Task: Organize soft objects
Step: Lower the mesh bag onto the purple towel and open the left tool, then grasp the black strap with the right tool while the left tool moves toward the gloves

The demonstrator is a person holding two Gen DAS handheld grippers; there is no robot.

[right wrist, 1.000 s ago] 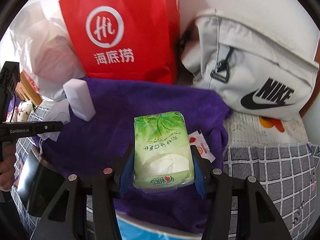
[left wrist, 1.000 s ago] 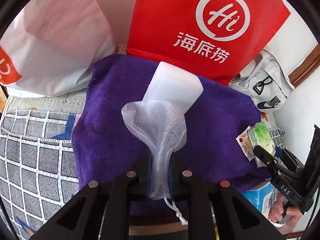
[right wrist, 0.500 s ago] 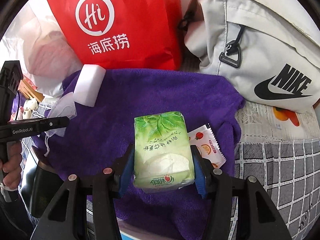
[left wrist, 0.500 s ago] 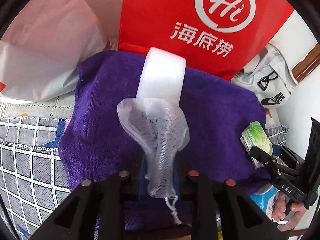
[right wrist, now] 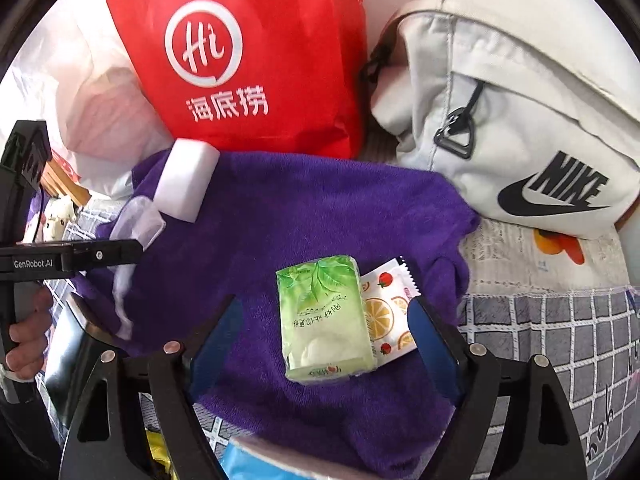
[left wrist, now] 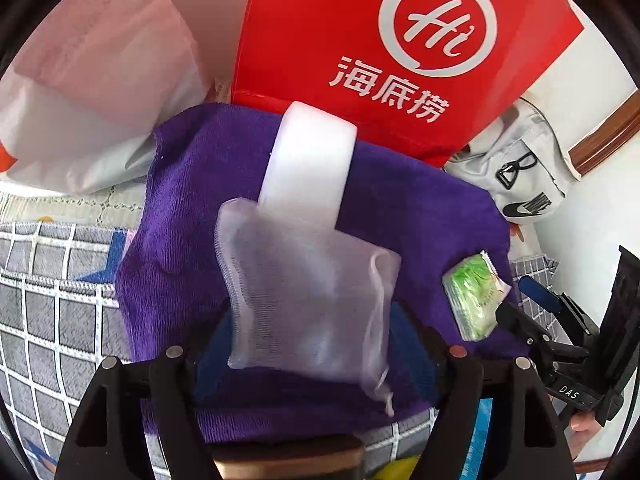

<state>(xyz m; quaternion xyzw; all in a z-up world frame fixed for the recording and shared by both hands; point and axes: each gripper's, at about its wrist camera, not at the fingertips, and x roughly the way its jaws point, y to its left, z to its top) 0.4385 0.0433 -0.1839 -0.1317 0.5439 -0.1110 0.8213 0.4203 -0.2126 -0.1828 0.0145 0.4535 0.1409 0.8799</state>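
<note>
Left wrist view: left gripper (left wrist: 316, 344) at 6 o'clock, jaws spread wide, having just been opening; white mesh pouch (left wrist: 308, 300) lies loose between them on the purple towel (left wrist: 180, 208), pads not pressing it; drawstring trails toward 5 o'clock; white sponge block (left wrist: 308, 168) at 12 o'clock from the pouch, its near end under the pouch's top edge; red paper bag (left wrist: 360, 48) stands behind the towel; white plastic bag (left wrist: 92, 92) at 10 o'clock; green tissue pack (left wrist: 476, 296) at 3 o'clock on the towel's edge, the right gripper's tips just beside it.

Right wrist view: right gripper (right wrist: 324, 328) at 6 o'clock, jaws wide apart, having just been opening; green tissue pack lies flat on the towel between them, clear of both pads; fruit-print sachet (right wrist: 390, 312) touches the pack's right side; grey sling bag (right wrist: 520, 120) at 2 o'clock; sponge block and pouch at 10 o'clock, beside the left gripper.
</note>
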